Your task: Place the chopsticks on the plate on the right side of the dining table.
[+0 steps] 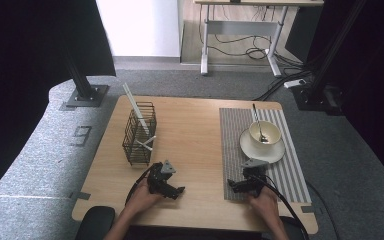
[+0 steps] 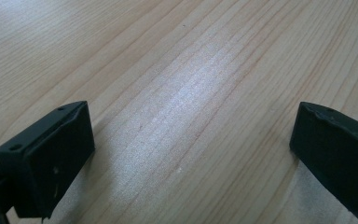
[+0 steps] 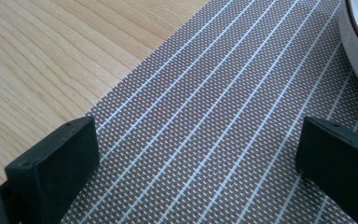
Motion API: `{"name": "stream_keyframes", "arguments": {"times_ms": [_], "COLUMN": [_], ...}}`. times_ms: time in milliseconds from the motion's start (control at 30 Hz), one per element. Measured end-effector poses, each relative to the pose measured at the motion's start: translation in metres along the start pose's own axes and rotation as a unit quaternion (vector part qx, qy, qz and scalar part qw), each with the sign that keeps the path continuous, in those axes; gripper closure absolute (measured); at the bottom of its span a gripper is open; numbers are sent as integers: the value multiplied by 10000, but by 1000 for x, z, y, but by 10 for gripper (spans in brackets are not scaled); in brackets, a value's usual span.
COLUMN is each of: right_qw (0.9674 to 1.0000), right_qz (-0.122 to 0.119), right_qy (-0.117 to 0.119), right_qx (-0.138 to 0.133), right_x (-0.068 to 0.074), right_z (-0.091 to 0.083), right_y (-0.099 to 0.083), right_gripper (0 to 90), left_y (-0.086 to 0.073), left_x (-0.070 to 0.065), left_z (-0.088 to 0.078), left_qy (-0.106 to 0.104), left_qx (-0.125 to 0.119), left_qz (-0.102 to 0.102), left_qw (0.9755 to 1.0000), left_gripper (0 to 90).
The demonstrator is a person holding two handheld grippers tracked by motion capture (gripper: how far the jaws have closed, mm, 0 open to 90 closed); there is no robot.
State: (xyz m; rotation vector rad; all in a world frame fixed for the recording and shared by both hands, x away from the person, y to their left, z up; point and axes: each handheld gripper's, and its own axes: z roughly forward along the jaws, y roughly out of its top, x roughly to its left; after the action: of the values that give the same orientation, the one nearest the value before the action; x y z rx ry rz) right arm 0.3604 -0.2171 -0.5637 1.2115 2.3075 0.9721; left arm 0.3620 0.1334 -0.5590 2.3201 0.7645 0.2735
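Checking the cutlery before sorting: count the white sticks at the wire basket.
2: one long white stick stands tilted inside the black wire basket; a shorter white stick pokes through its front mesh. More may be hidden.

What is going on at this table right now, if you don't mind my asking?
A person sits at a wooden table with a tool in each hand. The left tool rests on bare wood near a wire basket; the right tool rests on a striped placemat, close to a plate with a bowl and spoon. Both tools are open and hold nothing.
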Motion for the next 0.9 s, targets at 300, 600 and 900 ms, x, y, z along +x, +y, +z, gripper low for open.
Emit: {"name": "stream_keyframes", "arguments": {"times_ms": [300, 600, 900], "right_qw": [10000, 10000, 10000], "right_qz": [-4, -6, -45], "right_qy": [-1, -2, 33], "right_qx": [2, 2, 2], "right_x": [0, 0, -1], "right_z": [0, 0, 1], "right_y": [0, 0, 1], "right_gripper": [0, 0, 0], "left_y": [0, 0, 0], "left_x": [0, 0, 0], "left_z": [0, 0, 0], "left_qy": [4, 0, -2], "left_qx": [4, 0, -1], "left_qz": [1, -1, 4], "left_qw": [10000, 10000, 10000], "left_gripper": [0, 0, 0]}}
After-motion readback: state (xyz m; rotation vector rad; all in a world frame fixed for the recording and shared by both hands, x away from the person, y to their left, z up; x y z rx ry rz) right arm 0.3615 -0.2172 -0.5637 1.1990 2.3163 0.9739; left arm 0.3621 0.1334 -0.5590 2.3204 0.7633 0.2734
